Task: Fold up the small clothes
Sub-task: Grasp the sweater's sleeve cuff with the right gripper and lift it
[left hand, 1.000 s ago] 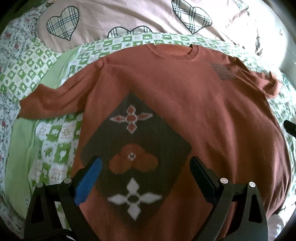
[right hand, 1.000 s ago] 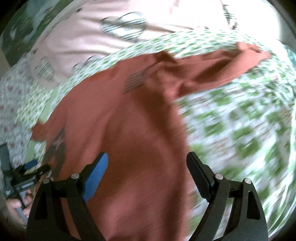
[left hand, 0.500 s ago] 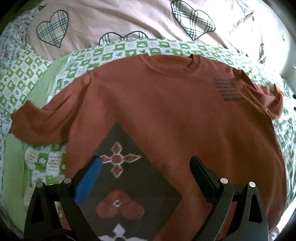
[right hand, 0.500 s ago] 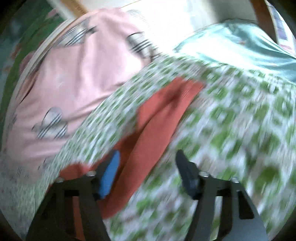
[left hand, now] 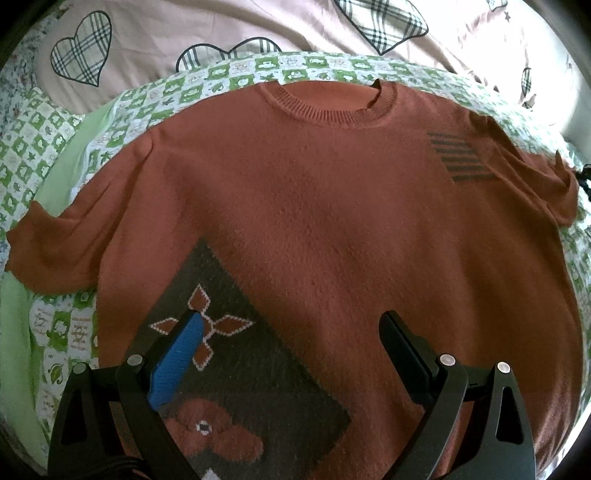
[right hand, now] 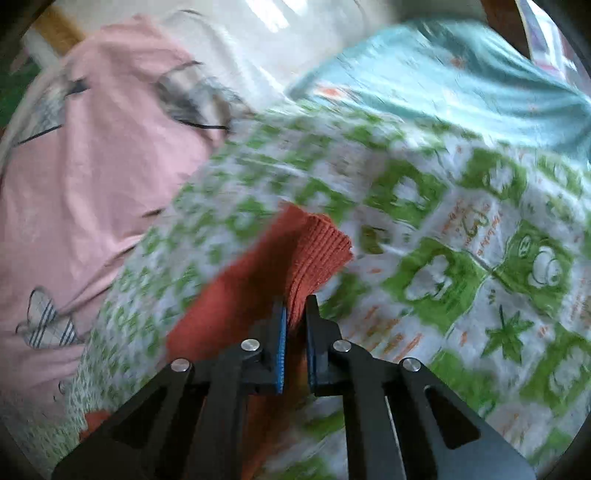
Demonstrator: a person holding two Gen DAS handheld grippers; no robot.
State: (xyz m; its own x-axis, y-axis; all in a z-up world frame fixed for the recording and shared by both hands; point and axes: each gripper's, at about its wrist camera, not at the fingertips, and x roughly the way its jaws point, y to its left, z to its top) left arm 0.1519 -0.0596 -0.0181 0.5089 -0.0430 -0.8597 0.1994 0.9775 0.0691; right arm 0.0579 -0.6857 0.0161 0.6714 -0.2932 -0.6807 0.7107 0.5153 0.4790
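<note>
A rust-orange knit sweater (left hand: pixel 314 206) lies flat, front up, on a green-and-white checked blanket (left hand: pixel 44 129). It has a dark diamond panel with flower motifs low on its front and a small striped patch near one shoulder. My left gripper (left hand: pixel 291 332) is open and empty, hovering over the sweater's lower front. My right gripper (right hand: pixel 295 306) is shut on the ribbed cuff of the sweater's sleeve (right hand: pixel 314 243), out at the sweater's right side. The other sleeve (left hand: pixel 51 251) lies spread to the left.
A pink quilt with plaid hearts (left hand: pixel 240 26) lies beyond the sweater's collar. A light blue cloth (right hand: pixel 461 81) lies past the checked blanket (right hand: pixel 480 258) in the right wrist view. A plain light green strip (left hand: pixel 14 332) runs along the left.
My right gripper has closed on the sleeve cuff; it was open half a second ago. My left gripper has moved up the sweater toward the collar.
</note>
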